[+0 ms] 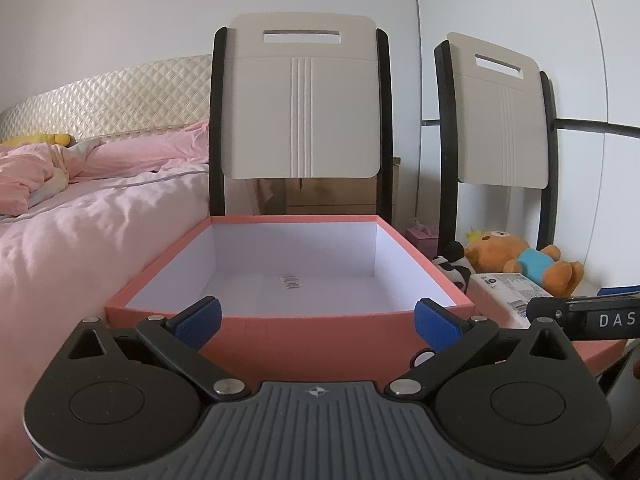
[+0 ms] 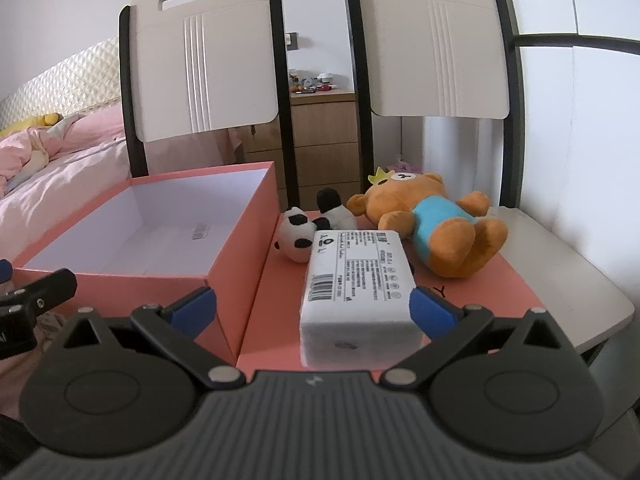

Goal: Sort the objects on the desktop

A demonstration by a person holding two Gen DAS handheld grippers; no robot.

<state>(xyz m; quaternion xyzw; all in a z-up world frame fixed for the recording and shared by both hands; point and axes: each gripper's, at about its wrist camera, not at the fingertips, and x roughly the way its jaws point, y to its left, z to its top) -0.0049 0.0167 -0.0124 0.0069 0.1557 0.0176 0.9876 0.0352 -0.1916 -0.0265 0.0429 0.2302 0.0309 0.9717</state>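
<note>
An open pink box [image 1: 304,332] with a white inside stands right before my left gripper [image 1: 318,322], which is open and holds nothing. The same box [image 2: 240,256] is at the left in the right wrist view. My right gripper [image 2: 312,310] is open, its blue pads on either side of the near end of a white tissue pack [image 2: 354,292], which lies on the pink box lid [image 2: 516,280]. Behind the pack lie a small panda plush [image 2: 298,238] and an orange bear plush [image 2: 436,220] in a blue shirt. The bear [image 1: 528,262] and pack [image 1: 508,290] also appear at the right of the left view.
Two white chairs with black frames [image 2: 204,64] [image 2: 432,40] stand behind the box and toys. A bed with pink bedding [image 1: 80,208] lies to the left. A wooden drawer unit [image 2: 324,140] stands between the chairs. The lid rests on a grey-white seat [image 2: 580,280].
</note>
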